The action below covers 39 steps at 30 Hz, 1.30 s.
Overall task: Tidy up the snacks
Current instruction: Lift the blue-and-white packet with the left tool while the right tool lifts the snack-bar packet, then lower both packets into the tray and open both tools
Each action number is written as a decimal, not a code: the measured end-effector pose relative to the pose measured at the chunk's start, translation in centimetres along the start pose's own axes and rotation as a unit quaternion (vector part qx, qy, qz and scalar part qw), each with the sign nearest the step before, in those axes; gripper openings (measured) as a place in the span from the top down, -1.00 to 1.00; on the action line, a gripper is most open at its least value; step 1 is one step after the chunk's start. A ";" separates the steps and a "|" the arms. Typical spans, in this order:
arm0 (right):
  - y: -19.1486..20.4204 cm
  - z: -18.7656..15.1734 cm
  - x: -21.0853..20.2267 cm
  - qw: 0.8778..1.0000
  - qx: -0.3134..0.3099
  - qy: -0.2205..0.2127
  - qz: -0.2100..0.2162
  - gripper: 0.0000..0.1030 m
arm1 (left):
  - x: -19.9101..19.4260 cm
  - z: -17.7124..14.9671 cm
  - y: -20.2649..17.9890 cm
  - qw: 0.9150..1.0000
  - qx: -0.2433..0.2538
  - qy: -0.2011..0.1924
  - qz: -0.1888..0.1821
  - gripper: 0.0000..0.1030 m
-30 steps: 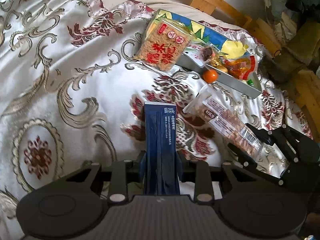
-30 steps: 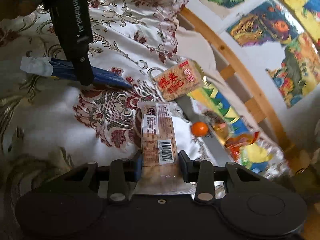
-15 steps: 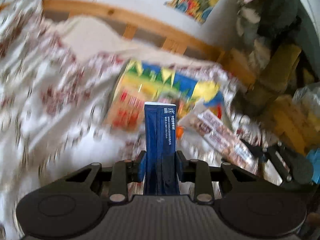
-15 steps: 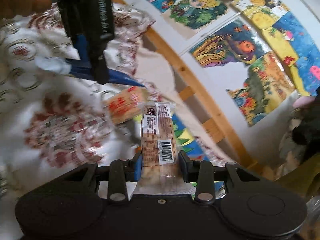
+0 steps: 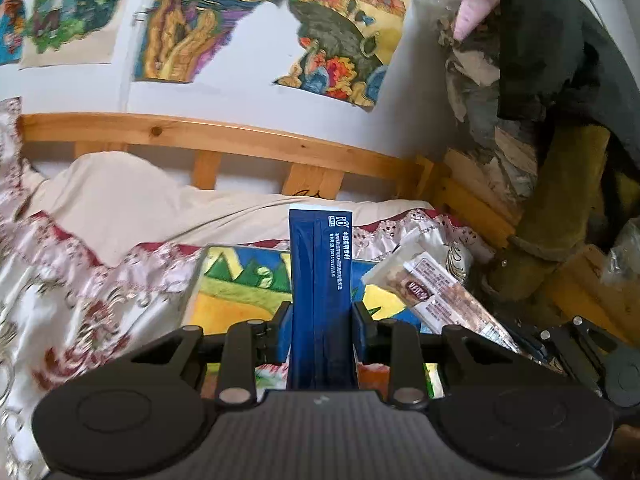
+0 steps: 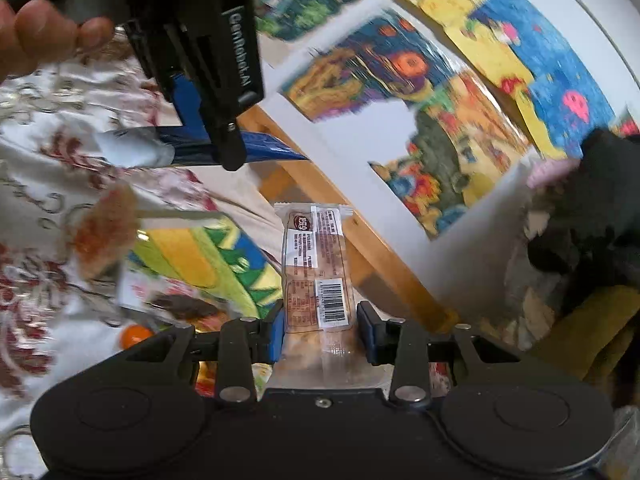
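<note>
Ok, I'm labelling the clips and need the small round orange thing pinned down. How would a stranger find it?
Start at the bed's patterned cover and find the colourful board lying on it. The orange ball sits off the board's near corner, just beyond the right gripper. It is the only round, plain, unwrapped item; its neighbours are flat printed packets.

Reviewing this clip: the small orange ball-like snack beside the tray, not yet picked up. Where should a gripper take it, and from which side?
Take the orange ball across its widest middle, coming from above with the fingers either side. It looks round, so any lower or higher pinch would probably squeeze it out. It lies on the bedspread, so the sides are likely free. Both grippers are full now, the left on the blue sachet.
</note>
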State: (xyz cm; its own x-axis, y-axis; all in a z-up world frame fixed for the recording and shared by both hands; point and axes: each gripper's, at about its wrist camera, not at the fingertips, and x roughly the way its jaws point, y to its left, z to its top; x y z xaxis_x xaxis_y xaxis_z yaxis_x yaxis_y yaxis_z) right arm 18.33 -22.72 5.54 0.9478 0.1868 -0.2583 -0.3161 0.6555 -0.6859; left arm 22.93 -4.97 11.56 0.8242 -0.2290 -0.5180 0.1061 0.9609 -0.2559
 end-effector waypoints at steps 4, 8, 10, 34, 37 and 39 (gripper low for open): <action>-1.8 -1.3 2.5 0.998 0.044 0.033 -0.007 0.25 | 3.2 0.5 -1.0 1.000 0.009 0.020 0.003 0.36; -2.9 -3.2 4.6 0.994 0.081 0.066 0.000 0.25 | 6.4 0.1 -1.3 0.999 0.005 0.045 0.006 0.36; -3.2 -4.3 5.5 0.992 0.097 0.085 0.004 0.25 | 7.9 -0.3 -1.2 0.998 0.000 0.060 0.012 0.36; -1.1 -9.0 10.0 0.975 0.139 0.163 0.056 0.22 | 16.2 -4.2 -2.3 0.988 0.027 0.145 0.050 0.32; -1.2 -9.1 10.3 0.972 0.153 0.168 0.061 0.16 | 16.4 -4.1 -2.6 0.987 0.030 0.149 0.053 0.29; -1.2 -9.1 10.3 0.971 0.157 0.167 0.060 0.14 | 16.3 -4.1 -2.8 0.986 0.032 0.152 0.055 0.28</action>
State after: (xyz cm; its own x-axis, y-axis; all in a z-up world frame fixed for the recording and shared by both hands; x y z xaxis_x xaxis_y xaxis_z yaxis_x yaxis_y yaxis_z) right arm 28.07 -28.31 -2.48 0.8222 0.0620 -0.5657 -0.3450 0.8449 -0.4088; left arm 33.83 -12.02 0.49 0.6287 -0.1505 -0.7630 0.0686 0.9880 -0.1383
